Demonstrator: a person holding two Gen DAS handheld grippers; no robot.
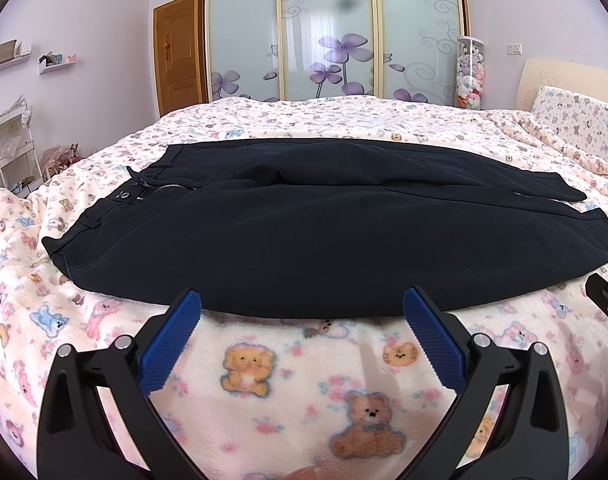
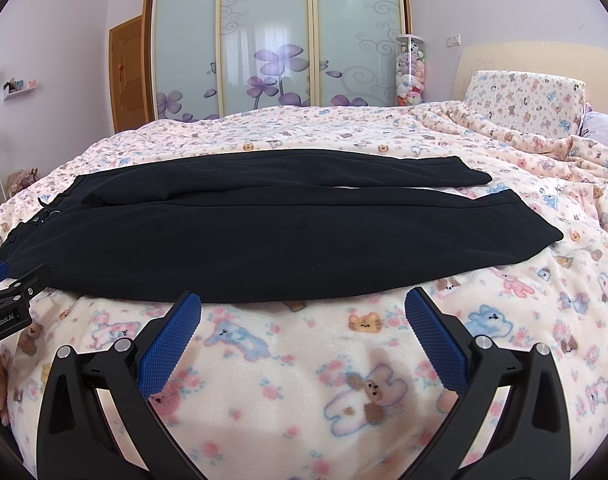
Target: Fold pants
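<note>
Currently the dark pants [image 1: 304, 232] are laid flat across the bear-print blanket [image 1: 304, 380], waistband toward 9 o'clock and leg hems toward 3 o'clock. Both the left gripper [image 1: 301, 304] and right gripper [image 2: 302, 304] are held spread wide, nothing pinched — fingertips just short of the near edge. Fabric detail is lost in the black cloth — only the zipper [image 1: 171, 187] can be made out.

low over bed [image 1: 263, 380], both facing pants [image 1: 304, 232]

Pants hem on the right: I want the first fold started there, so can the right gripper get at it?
Probably yes: the right gripper is open beside the pants, and only bare blanket lies toward the hem.
</note>
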